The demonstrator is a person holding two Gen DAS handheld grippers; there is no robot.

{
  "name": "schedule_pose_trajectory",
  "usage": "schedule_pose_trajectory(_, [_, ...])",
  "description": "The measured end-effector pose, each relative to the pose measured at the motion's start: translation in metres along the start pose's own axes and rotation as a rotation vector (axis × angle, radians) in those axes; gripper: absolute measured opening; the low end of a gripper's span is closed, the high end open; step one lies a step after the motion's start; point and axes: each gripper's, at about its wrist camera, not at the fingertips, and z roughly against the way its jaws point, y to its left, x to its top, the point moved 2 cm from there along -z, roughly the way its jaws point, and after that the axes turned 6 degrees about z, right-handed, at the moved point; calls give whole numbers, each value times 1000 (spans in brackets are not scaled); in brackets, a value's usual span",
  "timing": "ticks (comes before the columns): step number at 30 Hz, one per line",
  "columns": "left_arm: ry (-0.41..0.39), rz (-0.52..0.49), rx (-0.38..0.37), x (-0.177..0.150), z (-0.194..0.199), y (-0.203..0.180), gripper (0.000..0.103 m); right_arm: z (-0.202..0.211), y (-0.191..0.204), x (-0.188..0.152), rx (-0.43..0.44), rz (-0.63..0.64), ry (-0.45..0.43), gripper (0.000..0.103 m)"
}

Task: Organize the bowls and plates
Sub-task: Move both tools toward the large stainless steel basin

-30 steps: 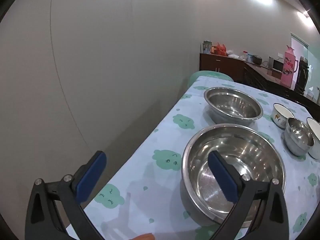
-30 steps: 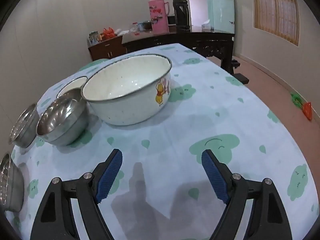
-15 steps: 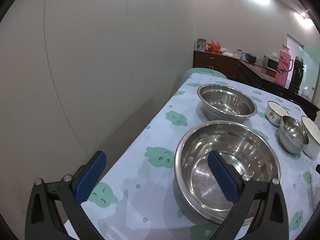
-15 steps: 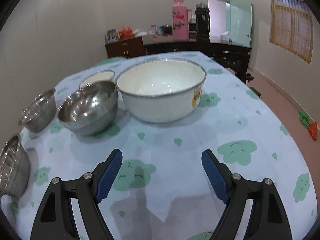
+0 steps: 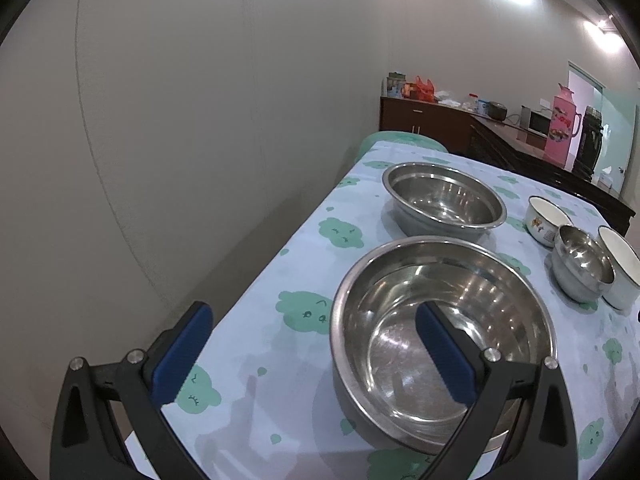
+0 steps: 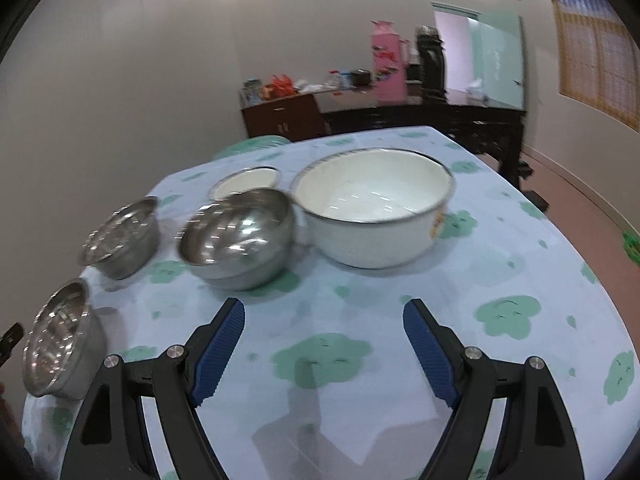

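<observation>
Left gripper: being held wide apart, empty; its right finger is hanging over the big steel bowl.
Right gripper: being held agape, empty, above the table.
Bowls: five are standing separate; second steel bowl at 12 o'clock of the big one; small steel bowl at 11 o'clock of the right gripper, touching the white bowl.
Progress: nothing is being nested yet; all stacking is judged outstanding.

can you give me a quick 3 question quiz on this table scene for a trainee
1. True or false: both the left gripper and the right gripper are open and hold nothing.
2. How many steel bowls show in the right wrist view? A two, B three, C five.
3. Which bowl lies nearest the left gripper?

Key:
1. True.
2. B.
3. The large steel bowl.
</observation>
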Motion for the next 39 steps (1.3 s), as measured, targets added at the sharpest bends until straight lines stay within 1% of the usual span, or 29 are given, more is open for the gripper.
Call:
schedule_pose_trajectory(7, [1,-12,-9,-2,1,-4,103,7,35,2,53,66,-52,83])
schedule_pose_trajectory(16, [3,-20,-15,-6,5,0,103,5,61,-6,118,112,-32,83])
schedule_pose_trajectory(24, [13,-29,-14,-10,5,4,103,8,65,-10,144,128,-38,83])
schedule_pose_trajectory(31, [25,-25,-9,-13,4,10,103,9,78,-10,175,155,-46,83])
schedule_pose_trajectory(39, [42,-40,-16,-16,1,9,103,10,85,-9,198,173,-49,83])
